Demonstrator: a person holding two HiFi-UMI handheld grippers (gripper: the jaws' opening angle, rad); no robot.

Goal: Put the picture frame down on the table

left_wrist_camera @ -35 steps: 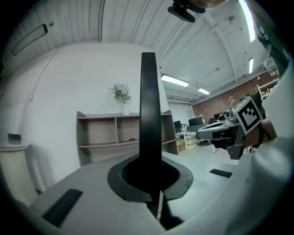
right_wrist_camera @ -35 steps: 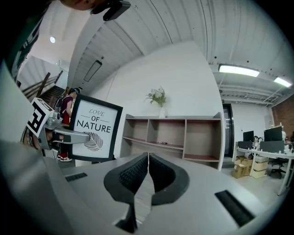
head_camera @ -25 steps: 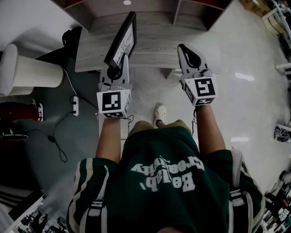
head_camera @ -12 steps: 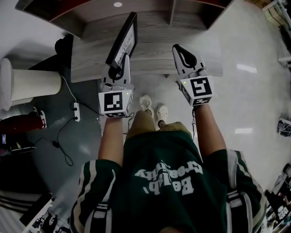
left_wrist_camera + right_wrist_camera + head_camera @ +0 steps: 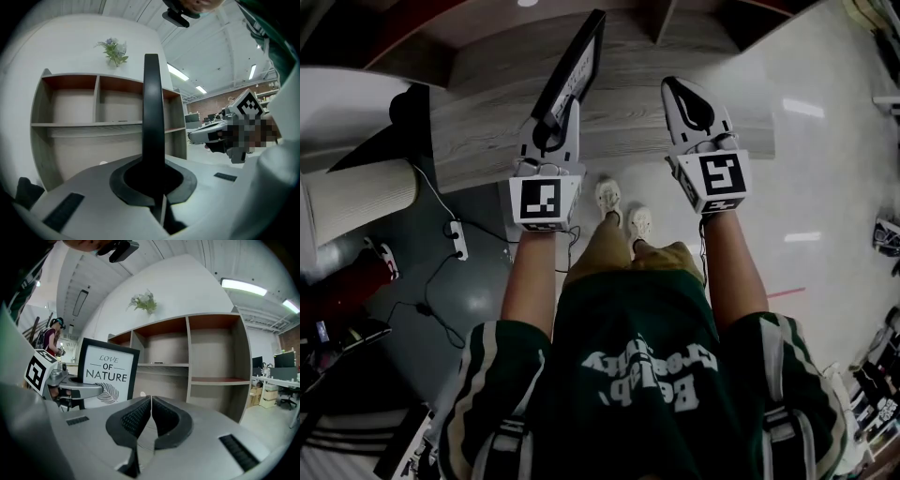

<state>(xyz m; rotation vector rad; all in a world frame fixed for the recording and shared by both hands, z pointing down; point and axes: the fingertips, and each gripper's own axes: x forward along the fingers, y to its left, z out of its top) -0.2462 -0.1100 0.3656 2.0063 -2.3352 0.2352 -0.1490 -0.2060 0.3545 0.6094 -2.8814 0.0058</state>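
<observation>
Since a second ago, both hands have come forward and down, carrying the frame from the near edge to further in over the tabletop, towards the shelves.

At left, the left gripper [image 5: 561, 117] has its fingers clamped on the lower edge of a black rectangular picture frame [image 5: 577, 70]. The frame stands upright over the pale grey wood-grain surface [image 5: 487, 141]. Whether its bottom edge touches the surface yet cannot be told. At right, the right gripper [image 5: 682, 94] hovers beside it over the same surface, fingers [image 5: 138, 416] pressed together on nothing.

The main risk is probably the narrow, one-sided grip. The frame is tall above the fingers, so a jolt could swing it about the pinch point or slip it free. Let go while it stands upright, it would likely topple flat, since no stand is visible. Pushed further forward, it could knock the open wooden shelf unit [image 5: 187, 366] behind the surface.

The picture frame looks thin and rigid. From the left gripper's own view only its dark edge shows, rising straight from the fingers. From the right gripper's view its white face reads "LOVE OF NATURE" over a leaf drawing.
</observation>
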